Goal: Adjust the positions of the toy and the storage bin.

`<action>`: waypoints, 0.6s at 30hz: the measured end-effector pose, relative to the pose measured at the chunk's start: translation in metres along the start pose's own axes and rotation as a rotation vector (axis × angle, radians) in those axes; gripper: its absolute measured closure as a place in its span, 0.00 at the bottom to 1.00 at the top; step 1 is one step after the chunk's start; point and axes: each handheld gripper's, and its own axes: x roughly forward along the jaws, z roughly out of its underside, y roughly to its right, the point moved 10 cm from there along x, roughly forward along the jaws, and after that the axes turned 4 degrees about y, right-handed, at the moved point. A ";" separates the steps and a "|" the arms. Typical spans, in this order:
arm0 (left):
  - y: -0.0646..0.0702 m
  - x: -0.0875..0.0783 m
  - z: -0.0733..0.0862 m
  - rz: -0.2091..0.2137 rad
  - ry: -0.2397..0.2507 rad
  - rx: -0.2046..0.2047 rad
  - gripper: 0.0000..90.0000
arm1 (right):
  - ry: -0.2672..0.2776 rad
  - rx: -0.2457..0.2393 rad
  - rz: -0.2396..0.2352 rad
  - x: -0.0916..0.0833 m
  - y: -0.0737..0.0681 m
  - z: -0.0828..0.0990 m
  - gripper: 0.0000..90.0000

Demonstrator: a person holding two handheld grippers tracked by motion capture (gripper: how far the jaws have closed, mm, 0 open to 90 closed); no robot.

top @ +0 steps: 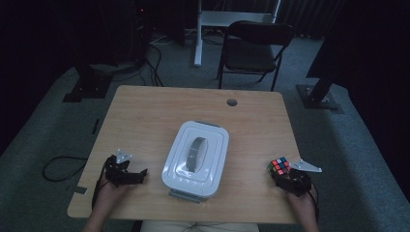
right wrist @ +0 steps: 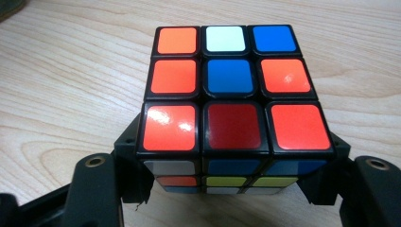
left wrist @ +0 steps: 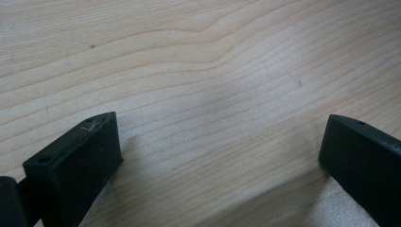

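Plastic, stiff and light by the look of it: cube [right wrist: 234, 109], scrambled, glossy stickers, hard corners. Held at the near right corner of the bench [top: 145, 116], clamped in the right tool [top: 286, 175], pads pressing on two opposite side faces at the lower layers. Probably no crush risk, yet slick faces could slide against the pads, and layers could twist under an off-centre squeeze. Best taken square across two opposite faces, centred on the middle layer, as appears the case now.

Left tool [top: 126, 170] at the near left, open wide with nothing between the jaws, low over bare wood.

White box [top: 196, 159] with a grey handle, lid on, in the middle of the bench between the two tools, well apart from the cube.

From the high view: whole layout, both hands, box, chair [top: 254, 48] on the floor beyond the far edge; cube small and dim there, grip hard to read. From the right gripper view: sticker colours up close, orange, red, blue and white on top, yellow and grey-white down the near side, plus both jaws hugging the sides. From the left gripper view: wood grain and two spread jaws.
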 end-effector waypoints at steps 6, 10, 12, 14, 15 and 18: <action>0.000 0.000 0.000 0.002 0.000 0.001 0.01 | -0.007 0.017 -0.009 0.000 0.001 0.000 0.24; 0.000 0.000 0.000 0.002 0.000 0.000 0.01 | 0.005 0.019 -0.017 -0.004 0.001 -0.004 0.15; 0.000 0.000 0.000 0.002 0.000 0.000 0.01 | 0.018 0.024 -0.022 -0.006 0.002 -0.008 0.13; 0.000 0.000 0.000 0.002 0.001 0.000 0.01 | 0.033 0.039 -0.020 -0.009 0.003 -0.012 0.12; 0.000 0.000 0.000 0.002 0.000 0.001 0.01 | 0.042 0.043 -0.012 -0.010 0.005 -0.015 0.12; 0.000 0.000 0.000 0.002 0.000 0.001 0.01 | 0.068 0.041 -0.013 -0.015 0.006 -0.023 0.12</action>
